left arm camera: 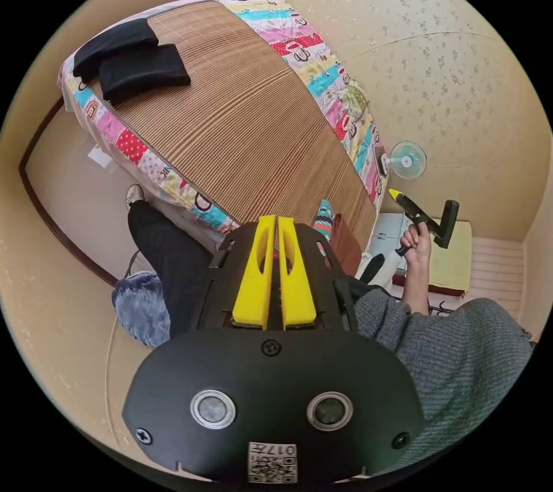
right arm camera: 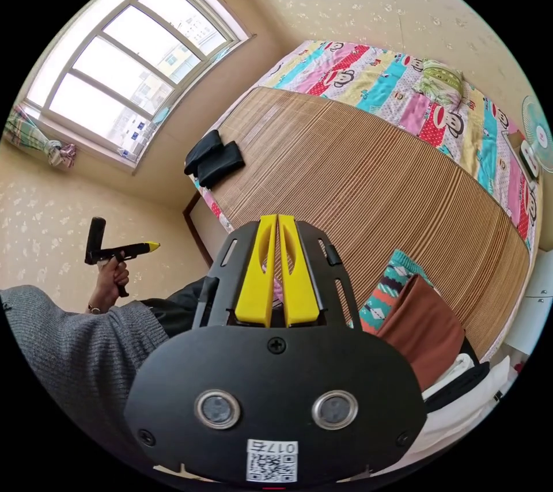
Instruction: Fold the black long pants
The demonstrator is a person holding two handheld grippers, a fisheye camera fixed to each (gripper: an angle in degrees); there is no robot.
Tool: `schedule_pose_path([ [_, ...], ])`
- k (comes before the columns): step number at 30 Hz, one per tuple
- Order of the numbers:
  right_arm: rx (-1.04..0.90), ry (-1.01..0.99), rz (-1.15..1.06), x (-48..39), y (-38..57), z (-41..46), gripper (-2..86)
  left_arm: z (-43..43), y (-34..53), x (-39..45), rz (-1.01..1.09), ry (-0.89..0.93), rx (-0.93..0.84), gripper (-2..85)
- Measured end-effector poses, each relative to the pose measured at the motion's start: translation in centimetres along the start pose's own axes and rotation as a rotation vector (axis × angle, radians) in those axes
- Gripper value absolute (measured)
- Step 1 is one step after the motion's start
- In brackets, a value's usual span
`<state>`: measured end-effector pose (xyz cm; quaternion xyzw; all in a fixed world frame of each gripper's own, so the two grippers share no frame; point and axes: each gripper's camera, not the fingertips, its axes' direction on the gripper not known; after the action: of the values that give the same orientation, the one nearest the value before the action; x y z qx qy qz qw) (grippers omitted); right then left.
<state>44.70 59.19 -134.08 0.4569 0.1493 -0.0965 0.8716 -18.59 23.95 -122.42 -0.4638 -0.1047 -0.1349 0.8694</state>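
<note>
Both grippers are up in the air, well clear of the bed! The left gripper [left arm camera: 276, 220] has its yellow jaws pressed together on nothing, and so has the right gripper [right arm camera: 277, 219]. The black long pants [left arm camera: 131, 61] lie folded (a neat dark stack) at eleven o'clock on the striped bamboo mat [left arm camera: 247, 129], near its far corner, under the window [right arm camera: 124, 68].

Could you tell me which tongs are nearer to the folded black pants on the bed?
Left. The left tongs are held up on the pants' side of the person; the right tongs are away toward the fan.
</note>
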Motion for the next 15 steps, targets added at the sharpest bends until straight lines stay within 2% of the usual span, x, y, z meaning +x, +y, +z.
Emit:
schedule_pose_path([
  [5,-0.041,0.079,0.059,-5.2,-4.7,7.1,0.3,-9.0,-6.7,-4.6,-0.018,0.1,-0.059,-1.0],
  [7,-0.034,0.051,0.11,-9.1,-8.0,10.6,0.3,-13.8,-9.1,-7.1,-0.032,0.174,-0.058,-1.0],
  [9,-0.056,0.013,0.117,-13.3,-11.3,13.5,0.3,-21.1,-11.5,-12.0,-0.083,0.322,-0.021,-0.9],
  [11,-0.069,-0.024,0.056,-18.5,-15.1,16.1,0.3,-27.3,-12.8,-15.9,-0.116,0.357,0.039,-0.9],
  [13,-0.008,-0.146,-0.085,-26.2,-20.0,18.3,0.3,-33.3,-14.3,-19.3,-0.111,0.322,0.069,-0.8],
  [15,0.071,-0.205,-0.205,-31.5,-22.7,19.1,0.2,-39.1,-16.8,-23.2,-0.085,0.27,0.001,-0.3],
])
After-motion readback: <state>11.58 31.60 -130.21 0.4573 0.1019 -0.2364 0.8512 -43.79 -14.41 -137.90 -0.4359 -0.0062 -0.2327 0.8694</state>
